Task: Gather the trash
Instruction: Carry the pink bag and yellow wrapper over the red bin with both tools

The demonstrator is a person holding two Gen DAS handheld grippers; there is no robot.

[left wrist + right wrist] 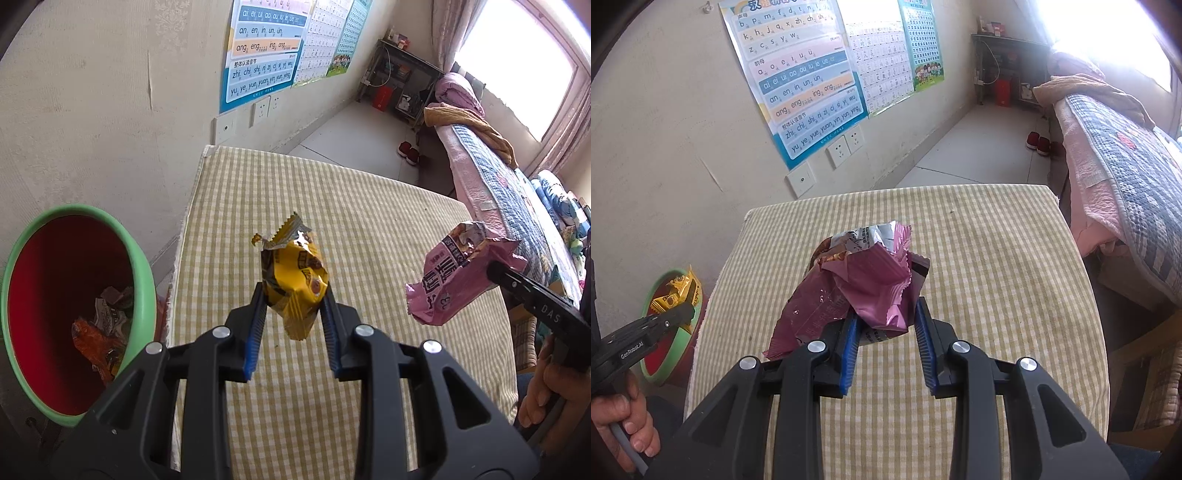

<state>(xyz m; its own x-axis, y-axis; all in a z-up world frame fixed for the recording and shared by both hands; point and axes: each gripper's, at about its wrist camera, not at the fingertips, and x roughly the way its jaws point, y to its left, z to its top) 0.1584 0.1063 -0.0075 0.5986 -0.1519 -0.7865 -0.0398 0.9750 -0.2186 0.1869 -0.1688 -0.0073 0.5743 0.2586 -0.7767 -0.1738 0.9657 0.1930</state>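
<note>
I had both pairs of jaws clenched on trash. My left gripper (293, 295) held a crumpled yellow foil snack wrapper (293, 275) by its lower half, its long axis standing nearly upright and its torn mouth uppermost. My right gripper (886, 319) pinched a crumpled pink foil snack bag (860, 291) low down, the bag leaning up and off to the left of the fingers. Both wrappers hung in the air above the yellow-checked tablecloth (369, 229), touching nothing else.

What mattered was the round bin with the green rim and red inside (142, 273). It stood on the floor beyond the left edge of the tablecloth, mouth up, some wrappers already at its bottom. My left gripper was plainly the nearer one; from the right wrist the yellow wrapper showed in line with the bin's rim. I judged the yellow wrapper should drop first, while the pink bag had the whole width of the cloth to cross.
</note>
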